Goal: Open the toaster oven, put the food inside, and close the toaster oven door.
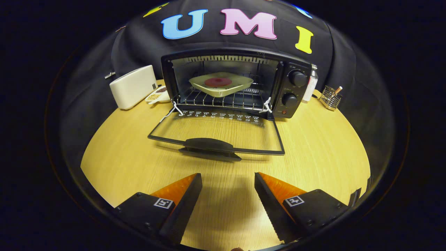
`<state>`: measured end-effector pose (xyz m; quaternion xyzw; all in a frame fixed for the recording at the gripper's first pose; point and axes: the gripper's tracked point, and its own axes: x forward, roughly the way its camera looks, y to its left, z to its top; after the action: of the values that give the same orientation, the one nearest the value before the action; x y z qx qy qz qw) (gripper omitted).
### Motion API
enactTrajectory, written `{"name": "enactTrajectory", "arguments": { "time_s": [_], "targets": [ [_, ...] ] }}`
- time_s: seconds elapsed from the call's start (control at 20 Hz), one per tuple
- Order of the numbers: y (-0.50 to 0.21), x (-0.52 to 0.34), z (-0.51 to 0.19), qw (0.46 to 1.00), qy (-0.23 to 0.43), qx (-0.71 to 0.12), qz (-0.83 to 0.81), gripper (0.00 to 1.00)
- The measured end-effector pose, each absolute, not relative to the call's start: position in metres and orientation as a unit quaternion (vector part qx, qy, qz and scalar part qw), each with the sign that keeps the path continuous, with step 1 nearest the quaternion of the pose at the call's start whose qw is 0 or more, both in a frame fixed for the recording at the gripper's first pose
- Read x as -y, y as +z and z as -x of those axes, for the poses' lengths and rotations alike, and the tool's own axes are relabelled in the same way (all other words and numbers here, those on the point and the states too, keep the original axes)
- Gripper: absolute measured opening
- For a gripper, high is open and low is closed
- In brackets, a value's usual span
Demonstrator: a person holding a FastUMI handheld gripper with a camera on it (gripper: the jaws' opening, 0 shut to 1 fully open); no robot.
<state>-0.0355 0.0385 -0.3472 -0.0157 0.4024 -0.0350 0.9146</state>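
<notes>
Two of three steps look done: the black toaster oven stands open, its glass door flat on the wooden surface, the pale square plate of red food on its rack. Closing remains. Tool fingers apart, empty, short of the door handle.

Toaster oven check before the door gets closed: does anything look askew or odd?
Nothing is spilled. The plate sits skewed on the rack, and white string is tied at the door hinges. Gripper open, empty.
</notes>
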Motion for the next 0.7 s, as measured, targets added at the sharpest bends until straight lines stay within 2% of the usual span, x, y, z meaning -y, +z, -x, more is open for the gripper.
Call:
{"name": "enactTrajectory", "arguments": {
  "time_s": [0.4, 0.7],
  "targets": [
    [-0.365, -0.044, 0.01, 0.917, -0.044, -0.396, 0.007, 0.98],
    [-0.276, -0.049, -0.006, 0.951, -0.017, -0.308, 0.025, 0.99]
  ]
}}
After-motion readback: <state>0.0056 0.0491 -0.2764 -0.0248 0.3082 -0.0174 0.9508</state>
